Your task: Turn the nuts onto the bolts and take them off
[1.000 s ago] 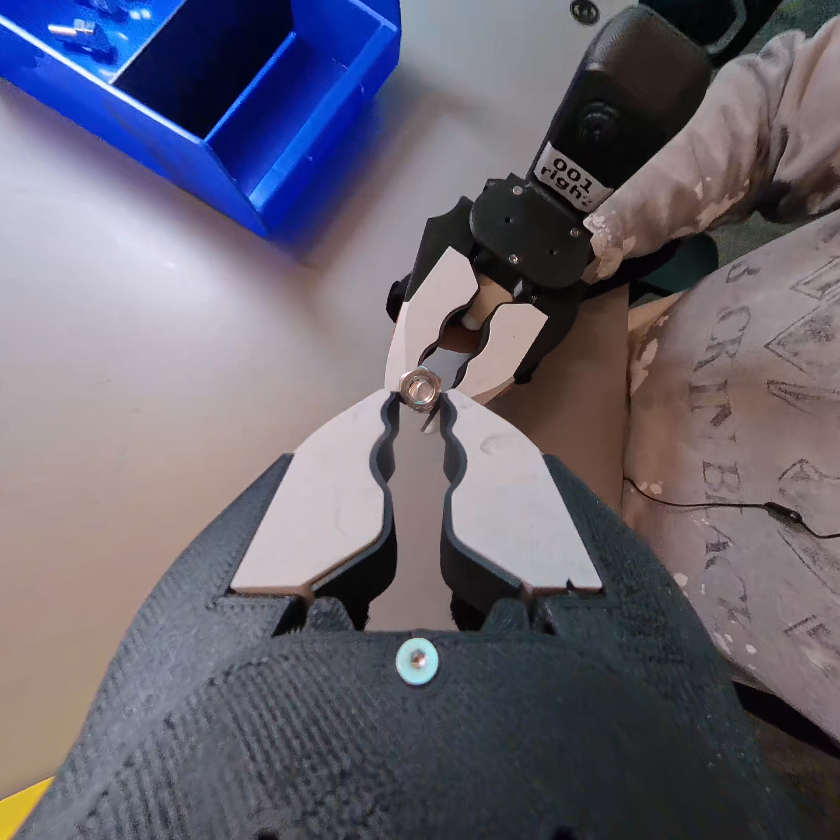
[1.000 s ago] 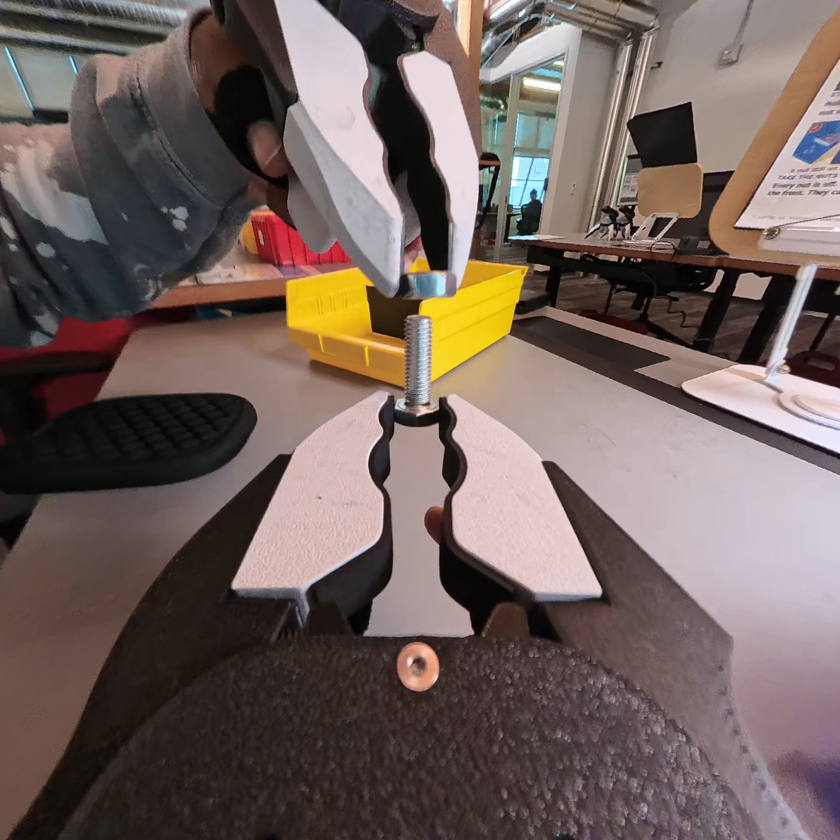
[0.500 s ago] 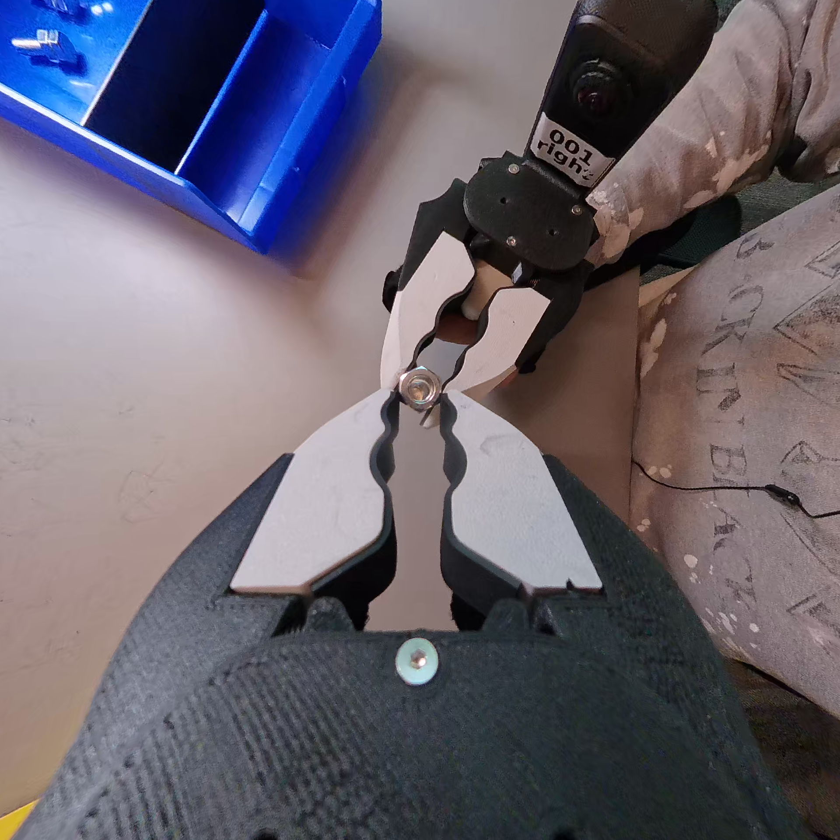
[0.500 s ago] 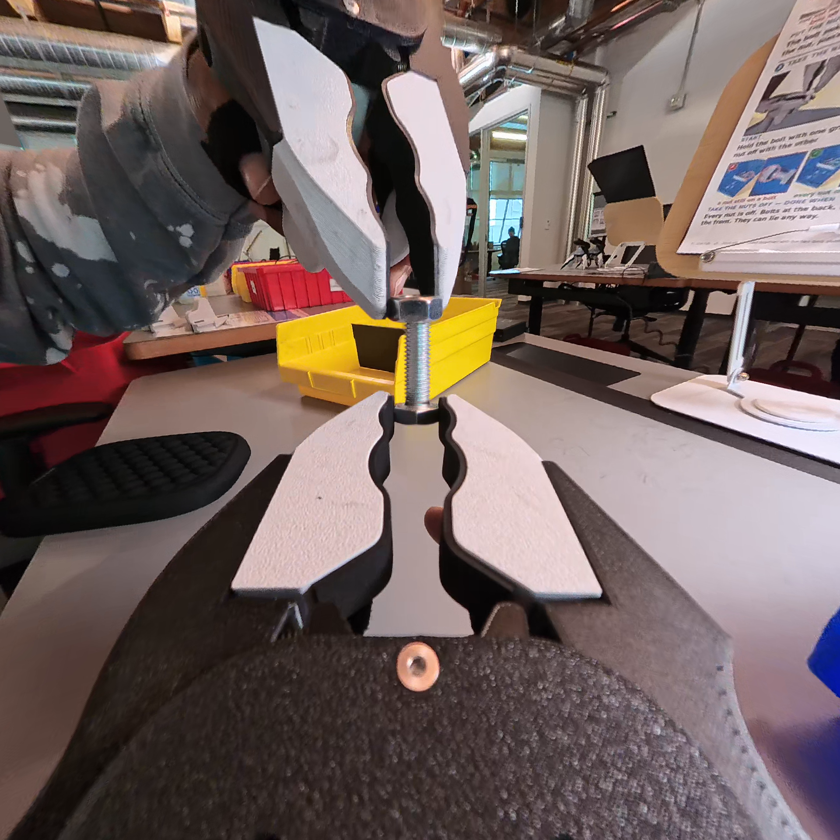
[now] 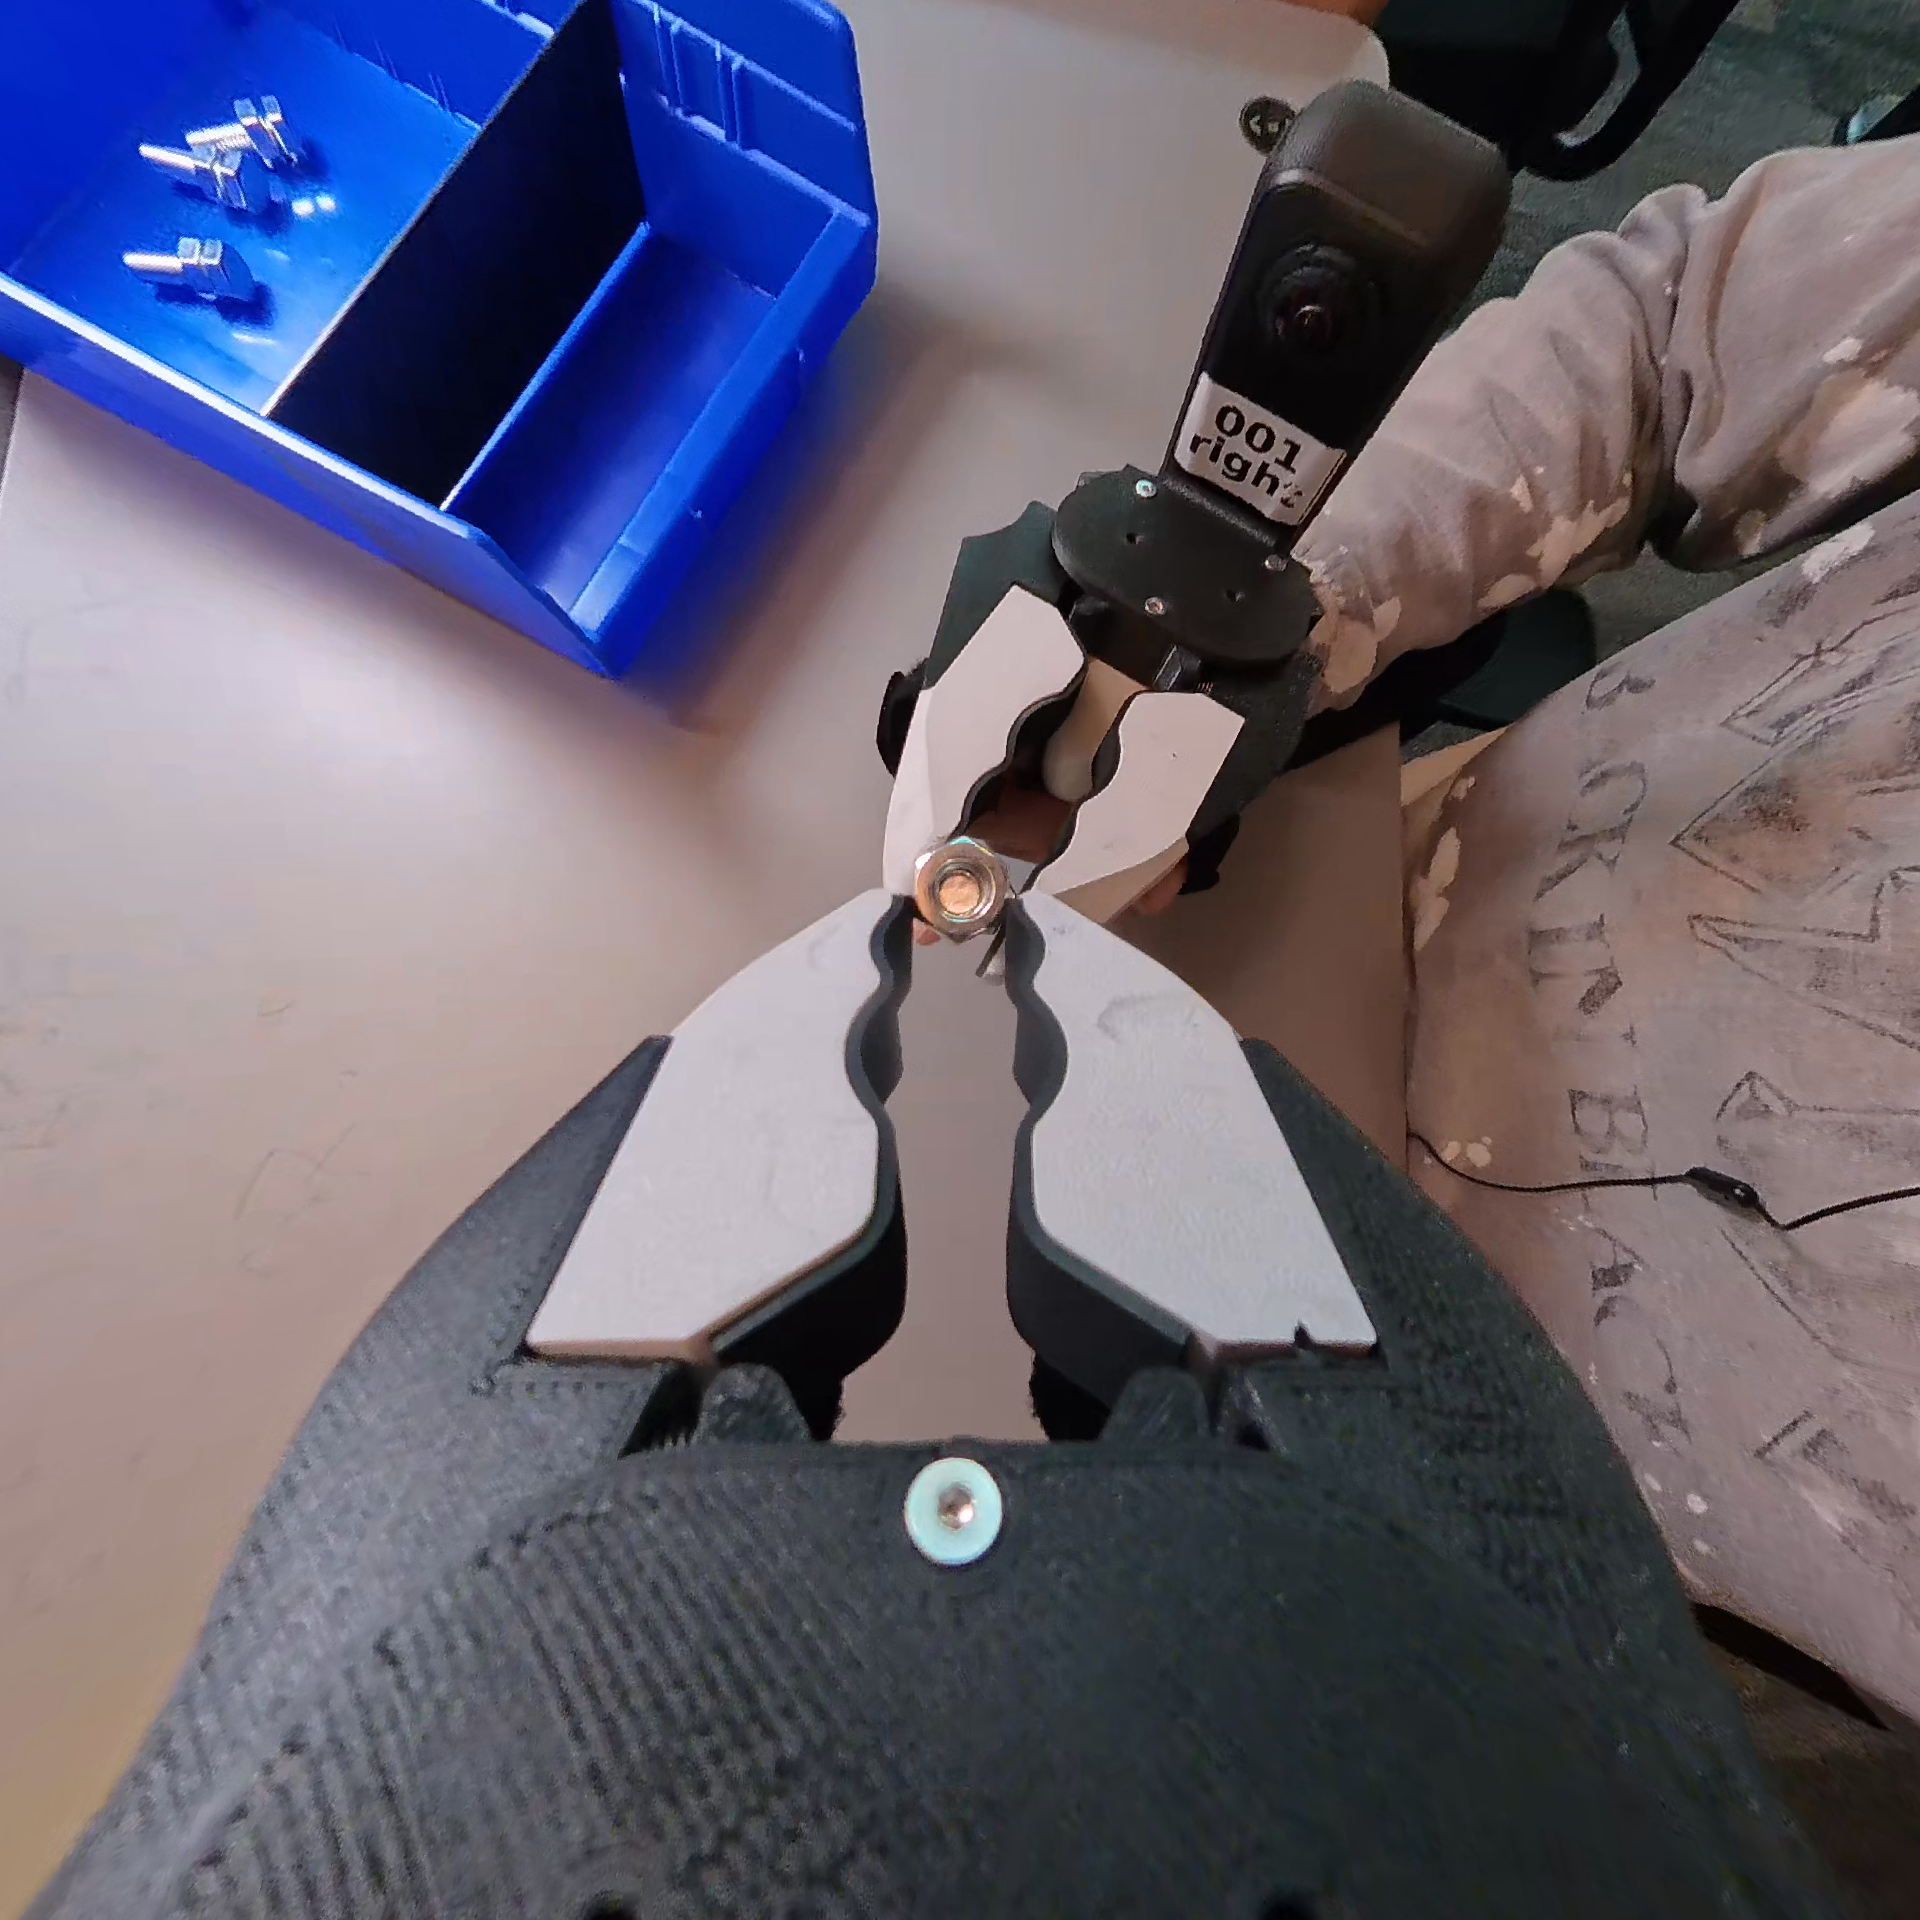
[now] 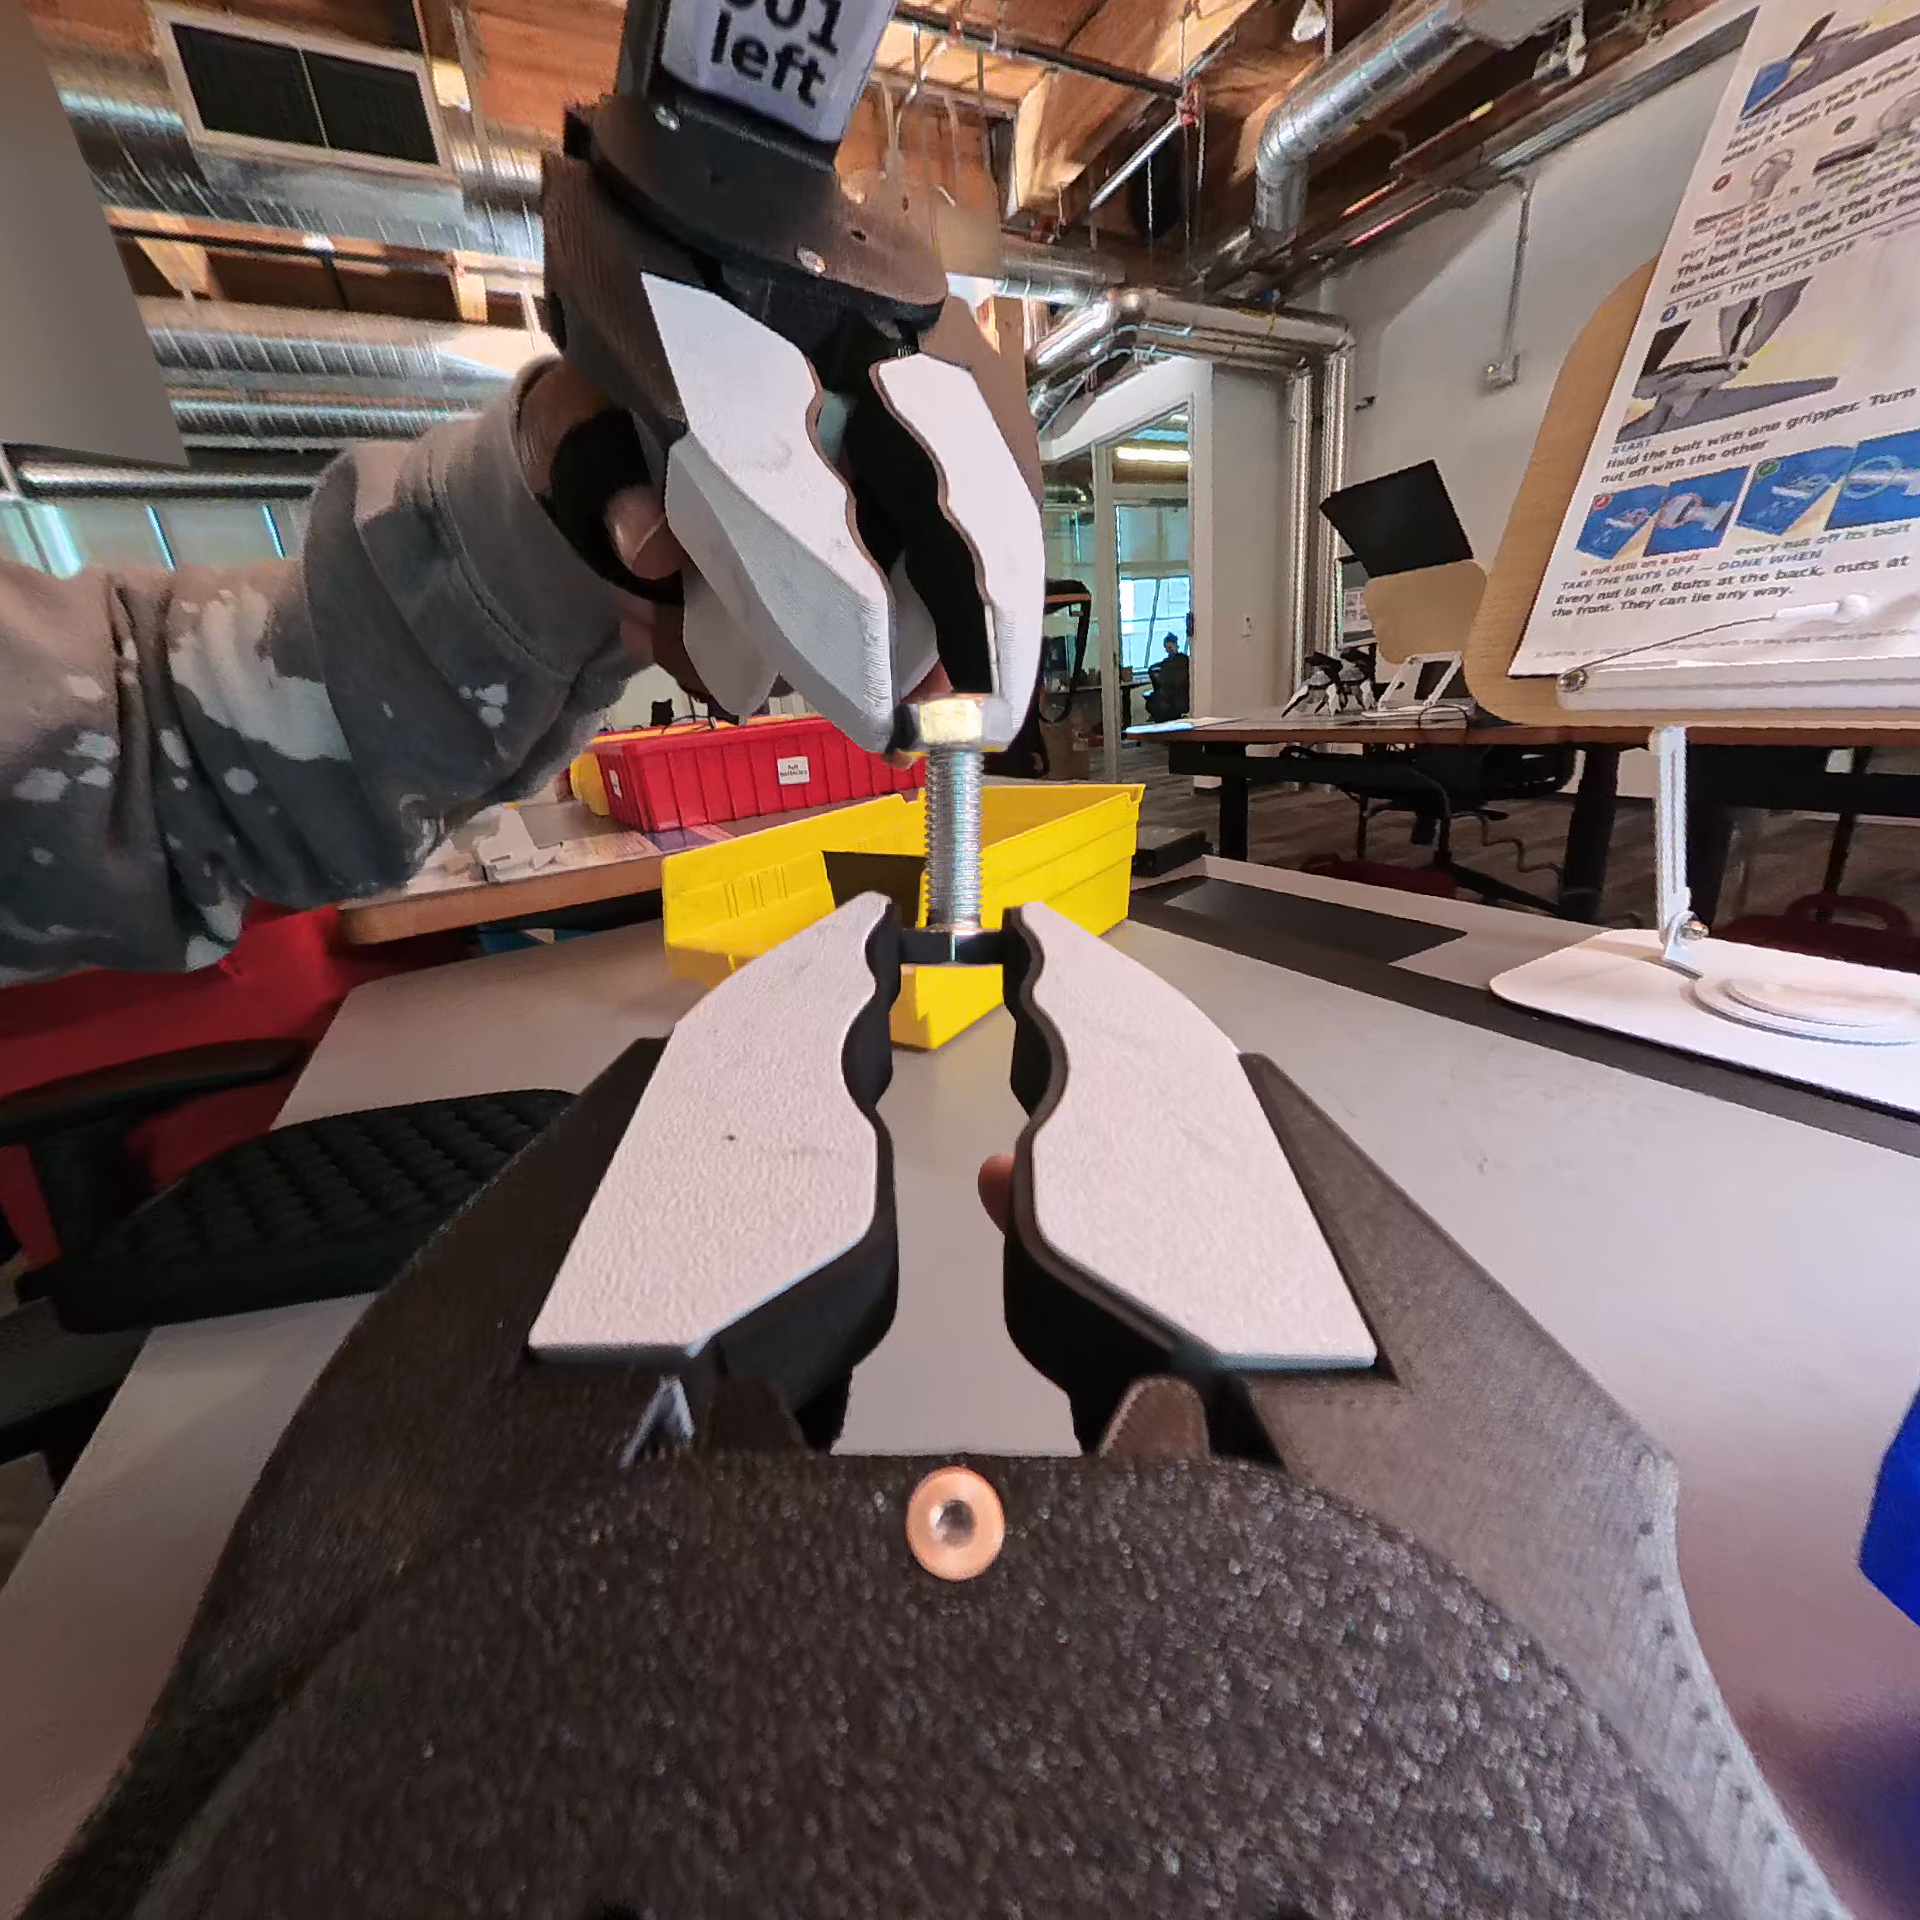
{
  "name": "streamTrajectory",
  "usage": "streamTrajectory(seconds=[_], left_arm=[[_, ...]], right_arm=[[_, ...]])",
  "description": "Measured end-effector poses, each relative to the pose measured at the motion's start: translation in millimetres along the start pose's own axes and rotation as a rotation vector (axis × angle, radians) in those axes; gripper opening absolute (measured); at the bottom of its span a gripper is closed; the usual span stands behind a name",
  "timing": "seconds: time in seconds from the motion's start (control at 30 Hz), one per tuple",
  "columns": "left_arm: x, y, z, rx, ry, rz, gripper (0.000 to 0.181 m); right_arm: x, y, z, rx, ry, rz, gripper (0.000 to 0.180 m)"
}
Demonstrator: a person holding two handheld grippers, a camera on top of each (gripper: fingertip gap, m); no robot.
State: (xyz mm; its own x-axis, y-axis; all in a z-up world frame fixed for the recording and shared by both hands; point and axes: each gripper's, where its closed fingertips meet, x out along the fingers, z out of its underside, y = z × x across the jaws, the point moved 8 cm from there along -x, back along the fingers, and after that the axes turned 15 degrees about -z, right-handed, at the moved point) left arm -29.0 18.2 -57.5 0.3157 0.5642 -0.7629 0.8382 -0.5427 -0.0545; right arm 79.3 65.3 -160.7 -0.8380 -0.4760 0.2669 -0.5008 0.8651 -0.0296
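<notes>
A silver bolt (image 6: 954,831) stands upright with its head clamped between my right gripper's (image 6: 951,940) tips. A hex nut (image 6: 951,720) sits on the bolt's top end, and my left gripper (image 6: 951,717) pinches it from above. In the left wrist view I look straight down on the nut (image 5: 956,891) between my left gripper's (image 5: 954,914) tips, with the bolt's end showing in its hole. The right gripper's fingers (image 5: 1164,790) lie just below and beyond the nut. Both grippers hover above the grey table (image 5: 312,935).
A blue divided bin (image 5: 540,582) at the far left holds several bolts (image 5: 223,156) in its back compartment. A yellow bin (image 6: 1039,842) stands behind the bolt, with a red bin (image 6: 748,779) farther back. An instruction sheet on a stand (image 6: 1714,416) is at the right. A black armrest (image 6: 312,1195) is at the left. The tips of both grippers are at nearly the same place.
The left gripper has come down so the nut, first just above the bolt's tip, now sits on it. The left gripper has also turned about the bolt. The right gripper still holds the bolt.
</notes>
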Motion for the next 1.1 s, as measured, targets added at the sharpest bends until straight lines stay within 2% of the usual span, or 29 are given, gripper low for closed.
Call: streamTrajectory(seconds=[0.47, 1.1], left_arm=[[4.6, 0.2, 1.7, -0.016, 0.055, 0.002, 0.018], [6.1, -0.9, 4.4, -0.074, 0.171, 0.029, 0.018]], right_arm=[[-1.5, 0.8, -1.2, -0.029, -0.063, 0.026, 0.018], [-4.3, 2.4, -2.3, -0.031, 0.002, 0.019, 0.018]])
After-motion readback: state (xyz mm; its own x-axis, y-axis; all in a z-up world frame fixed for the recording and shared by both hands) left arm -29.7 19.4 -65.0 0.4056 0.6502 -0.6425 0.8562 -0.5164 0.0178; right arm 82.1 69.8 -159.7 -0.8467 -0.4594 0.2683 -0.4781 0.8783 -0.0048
